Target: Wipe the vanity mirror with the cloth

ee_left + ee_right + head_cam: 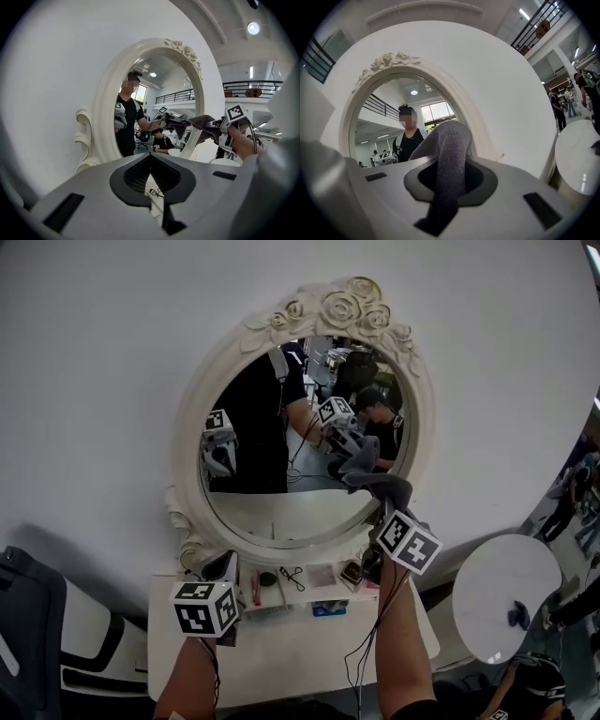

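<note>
The oval vanity mirror (272, 442) in its white rose-carved frame (309, 310) stands against the white wall. My right gripper (380, 507) is shut on a grey cloth (370, 474), which lies against the glass at the mirror's lower right, next to the frame. In the right gripper view the cloth (450, 154) rises out of the right gripper (449, 176) toward the mirror (393, 112). My left gripper (225, 568) hangs shut and empty below the frame's lower left. The left gripper (151, 166) faces the mirror (154, 108) and sees the cloth (204, 123).
The white vanity top (300, 652) below the mirror carries glasses (292, 576), a blue box (328, 608) and several small items. A round white table (502, 601) stands to the right, a dark chair (28, 615) to the left. People are in the right background.
</note>
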Demonstrator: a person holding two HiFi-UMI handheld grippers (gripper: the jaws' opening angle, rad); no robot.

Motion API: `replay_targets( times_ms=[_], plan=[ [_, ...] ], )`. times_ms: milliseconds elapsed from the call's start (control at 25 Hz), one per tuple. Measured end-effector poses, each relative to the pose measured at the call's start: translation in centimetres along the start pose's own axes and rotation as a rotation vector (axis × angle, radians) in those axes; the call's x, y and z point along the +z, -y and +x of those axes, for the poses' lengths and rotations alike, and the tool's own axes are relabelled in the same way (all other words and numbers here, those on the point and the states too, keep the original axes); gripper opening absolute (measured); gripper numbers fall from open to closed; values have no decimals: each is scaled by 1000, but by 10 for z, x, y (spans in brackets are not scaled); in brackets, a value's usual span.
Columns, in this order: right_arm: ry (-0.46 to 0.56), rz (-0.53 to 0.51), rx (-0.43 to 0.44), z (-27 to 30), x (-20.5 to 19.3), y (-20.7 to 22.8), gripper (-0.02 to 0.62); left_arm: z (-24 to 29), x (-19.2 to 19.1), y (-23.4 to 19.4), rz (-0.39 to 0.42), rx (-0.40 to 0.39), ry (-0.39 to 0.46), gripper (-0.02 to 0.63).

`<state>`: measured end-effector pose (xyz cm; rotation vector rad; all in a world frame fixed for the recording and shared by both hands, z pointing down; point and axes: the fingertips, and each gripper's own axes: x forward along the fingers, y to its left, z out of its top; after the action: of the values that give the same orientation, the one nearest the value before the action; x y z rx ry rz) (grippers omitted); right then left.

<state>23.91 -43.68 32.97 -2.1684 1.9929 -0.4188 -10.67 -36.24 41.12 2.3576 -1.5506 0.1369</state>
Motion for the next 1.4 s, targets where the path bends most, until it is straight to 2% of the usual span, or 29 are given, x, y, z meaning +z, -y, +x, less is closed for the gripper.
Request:
replay_targets(
  times_ms=[160, 320, 600, 840, 1120, 1400],
  plan=[
    [-18, 8, 5, 29, 8, 3, 61, 6, 4, -6, -5, 48, 10, 3],
    [-12, 5, 12, 49, 17, -3, 61, 15, 5, 3, 30, 74, 2, 3],
    [61, 31, 24, 58, 39, -6, 63, 14, 9, 2, 51, 133, 16, 3],
    [137, 53, 47, 56, 73, -7, 63, 9, 16, -2, 62, 178, 38, 3],
    [290, -153, 80, 48, 134, -45, 63, -6, 14, -11, 76, 230, 41, 3],
    [426, -307, 140, 34, 191, -116, 63, -24, 9, -23, 72, 279, 42, 3]
  ],
)
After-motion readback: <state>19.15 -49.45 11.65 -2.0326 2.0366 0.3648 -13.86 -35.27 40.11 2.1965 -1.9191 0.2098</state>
